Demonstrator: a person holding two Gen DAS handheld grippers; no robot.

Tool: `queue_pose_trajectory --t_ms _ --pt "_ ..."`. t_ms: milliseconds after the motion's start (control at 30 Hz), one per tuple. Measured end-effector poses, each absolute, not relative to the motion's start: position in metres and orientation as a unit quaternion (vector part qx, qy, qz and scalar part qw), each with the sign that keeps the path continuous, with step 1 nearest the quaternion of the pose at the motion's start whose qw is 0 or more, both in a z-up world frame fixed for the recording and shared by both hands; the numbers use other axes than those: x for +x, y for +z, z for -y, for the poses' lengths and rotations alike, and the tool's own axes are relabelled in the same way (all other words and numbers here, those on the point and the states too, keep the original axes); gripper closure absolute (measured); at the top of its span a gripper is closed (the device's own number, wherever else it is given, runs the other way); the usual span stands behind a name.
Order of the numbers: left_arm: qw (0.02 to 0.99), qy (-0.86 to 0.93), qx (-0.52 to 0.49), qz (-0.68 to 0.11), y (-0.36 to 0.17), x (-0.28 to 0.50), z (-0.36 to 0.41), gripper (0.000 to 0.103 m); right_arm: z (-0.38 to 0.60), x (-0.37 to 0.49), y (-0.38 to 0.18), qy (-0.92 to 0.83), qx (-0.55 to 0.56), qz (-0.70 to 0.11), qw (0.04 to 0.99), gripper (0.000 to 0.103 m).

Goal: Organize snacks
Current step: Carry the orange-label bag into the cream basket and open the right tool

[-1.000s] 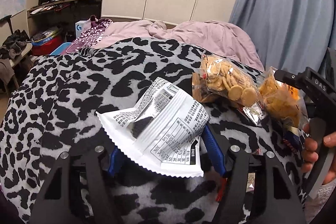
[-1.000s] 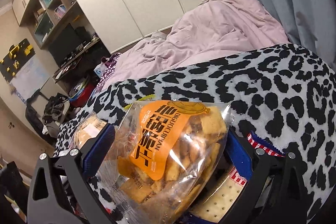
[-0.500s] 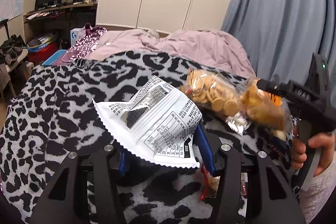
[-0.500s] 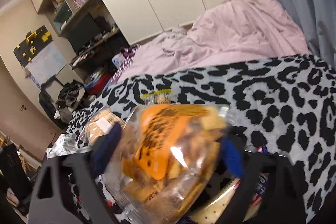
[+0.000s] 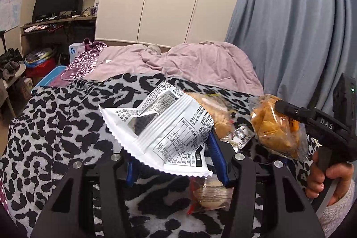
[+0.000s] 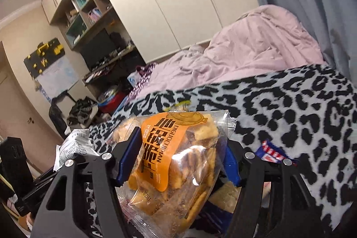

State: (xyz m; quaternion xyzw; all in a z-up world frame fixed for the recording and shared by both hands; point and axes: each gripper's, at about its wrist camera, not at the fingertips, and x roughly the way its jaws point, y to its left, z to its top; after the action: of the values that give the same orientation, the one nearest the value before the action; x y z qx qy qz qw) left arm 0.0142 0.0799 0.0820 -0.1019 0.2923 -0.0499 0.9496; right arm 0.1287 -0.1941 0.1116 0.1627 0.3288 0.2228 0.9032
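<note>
My left gripper (image 5: 173, 157) is shut on a white snack packet (image 5: 165, 128) with black print and holds it above the leopard-print blanket (image 5: 58, 126). My right gripper (image 6: 178, 162) is shut on a clear bag of orange-labelled crisps (image 6: 178, 160), lifted off the blanket (image 6: 290, 108). The same bag (image 5: 274, 128) and right gripper show at the right of the left wrist view. The white packet (image 6: 75, 146) shows at the left of the right wrist view.
A bag of round biscuits (image 5: 218, 113) lies on the blanket behind the white packet. A small round snack in clear wrap (image 5: 209, 193) lies below my left gripper. A red-white-blue packet (image 6: 272, 151) and a cracker pack (image 6: 225, 193) lie under my right gripper. A pink duvet (image 5: 183, 64) is beyond.
Both grippers have risen with their snacks. The crisp bag has lifted away from the biscuit bag, and the views tilt up toward the wardrobe.
</note>
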Motion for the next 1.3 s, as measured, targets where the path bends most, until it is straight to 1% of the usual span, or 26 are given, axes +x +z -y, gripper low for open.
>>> queue_pose_trajectory --t_ms 233,433,667,1033,1300 --pt "0.953 -0.069 -0.078 -0.286 0.095 0.012 -0.051 0.050 0.212 0.094 0.128 0.156 0.109 -0.284 0.940 0.035" --pt "0.954 -0.086 -0.052 -0.284 0.105 0.015 -0.018 0.050 0.243 0.078 0.129 0.116 0.108 -0.271 0.949 0.035" --pt "0.952 -0.116 -0.008 -0.284 0.114 0.021 0.043 0.050 0.295 0.060 0.128 0.058 0.112 -0.246 0.961 0.035" --pt "0.939 -0.189 0.056 -0.282 0.118 0.032 0.154 0.050 0.406 0.032 0.111 -0.055 0.142 -0.232 0.961 0.035" --pt "0.926 -0.229 0.085 -0.288 0.115 0.037 0.215 0.050 0.472 0.011 0.088 -0.150 0.150 -0.237 0.948 0.035"
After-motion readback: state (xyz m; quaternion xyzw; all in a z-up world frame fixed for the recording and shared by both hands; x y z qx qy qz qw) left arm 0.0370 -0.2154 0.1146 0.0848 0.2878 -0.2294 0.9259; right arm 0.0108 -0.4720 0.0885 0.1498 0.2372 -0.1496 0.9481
